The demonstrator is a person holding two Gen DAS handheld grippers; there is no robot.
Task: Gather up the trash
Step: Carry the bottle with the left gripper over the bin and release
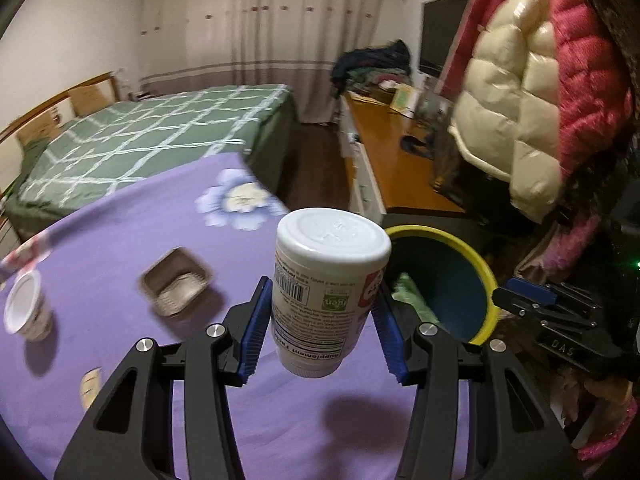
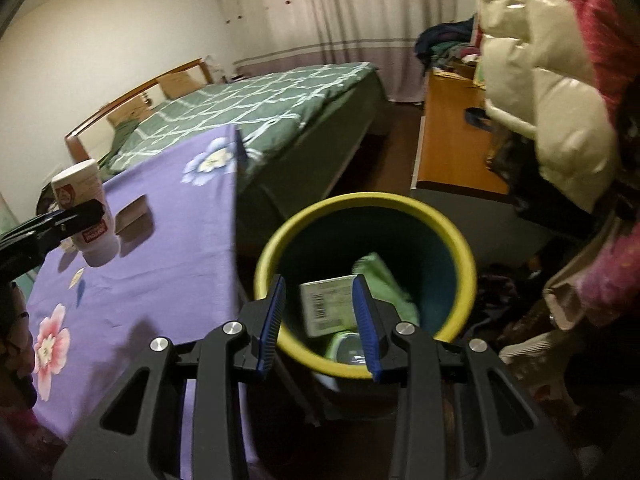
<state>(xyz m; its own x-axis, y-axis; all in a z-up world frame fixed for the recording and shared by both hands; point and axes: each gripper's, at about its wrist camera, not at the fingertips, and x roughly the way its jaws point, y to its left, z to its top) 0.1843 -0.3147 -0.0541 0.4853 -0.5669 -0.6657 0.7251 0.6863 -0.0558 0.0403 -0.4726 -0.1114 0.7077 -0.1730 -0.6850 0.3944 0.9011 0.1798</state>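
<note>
Gripping bottle (image 1: 328,292), left tongs (image 1: 322,328); right tongs (image 2: 318,324) spread above bin (image 2: 460,240).

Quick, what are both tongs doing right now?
Left tongs: closed on the bottle, above the table.
Right tongs: open, holding nothing, above the bin.

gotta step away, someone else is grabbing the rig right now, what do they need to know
Left gripper: shut on the white supplement bottle, held upside down above the purple tablecloth, near the bin.
Right gripper: open, nothing held, poised over the yellow-rimmed bin.
In the bin: a barcoded box, a green wrapper and more.
Left on the table: a white cup, a brown tray and a small scrap.
Next, likely: drop the bottle in the bin, then fetch the rest.
</note>
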